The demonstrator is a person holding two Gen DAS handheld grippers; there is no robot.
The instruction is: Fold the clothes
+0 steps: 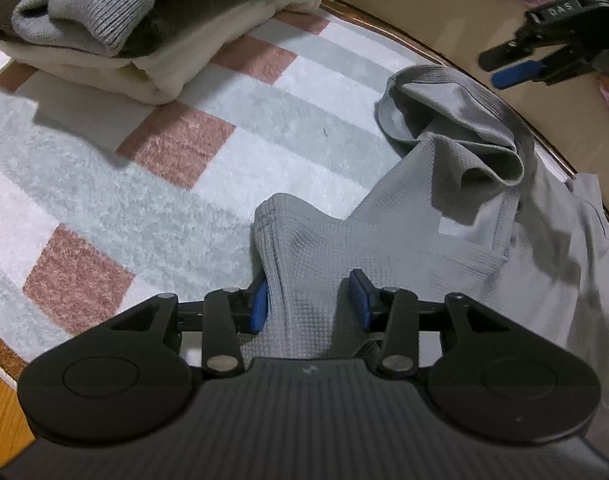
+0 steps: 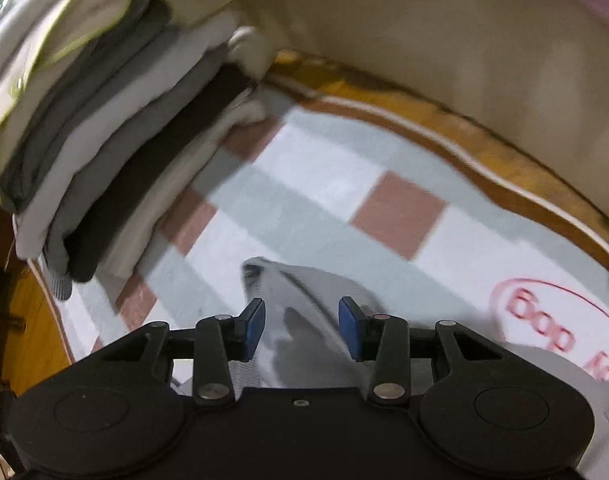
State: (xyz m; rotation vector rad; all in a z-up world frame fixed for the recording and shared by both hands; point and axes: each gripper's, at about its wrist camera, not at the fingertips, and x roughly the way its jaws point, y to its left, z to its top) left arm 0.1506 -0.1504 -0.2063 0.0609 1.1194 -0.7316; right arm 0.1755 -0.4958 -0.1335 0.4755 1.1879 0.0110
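- Your left gripper (image 1: 310,300) sits low over the grey waffle-knit garment (image 1: 404,240), its blue pads spread, with a raised ridge of that cloth standing between them; the pads are not pressed together, so nothing is pinched.
- Your right gripper (image 2: 300,326) is spread too, with a grey fold (image 2: 304,312) lying between and under its pads. In the left wrist view it hangs in the air at 2 o'clock, apart from the cloth there.
- The garment lies rumpled on the checked mat (image 1: 144,184), from the left tongs out to 3 o'clock, one sleeve-like flap (image 1: 456,136) curled over at 1 o'clock near the mat's edge.
- A stack of folded clothes (image 1: 116,32) sits at 11 o'clock, well apart from the garment.
- If you mean to grip here, take the hem ridge deep between the pads so only one layer is caught; a shallow nip on waffle knit would likely slip.
- The garment is bunched, not flat, so the flap at 1 o'clock wants spreading out before any crease is laid.
- The right view is blurred; I cannot tell which part of the garment lies there.
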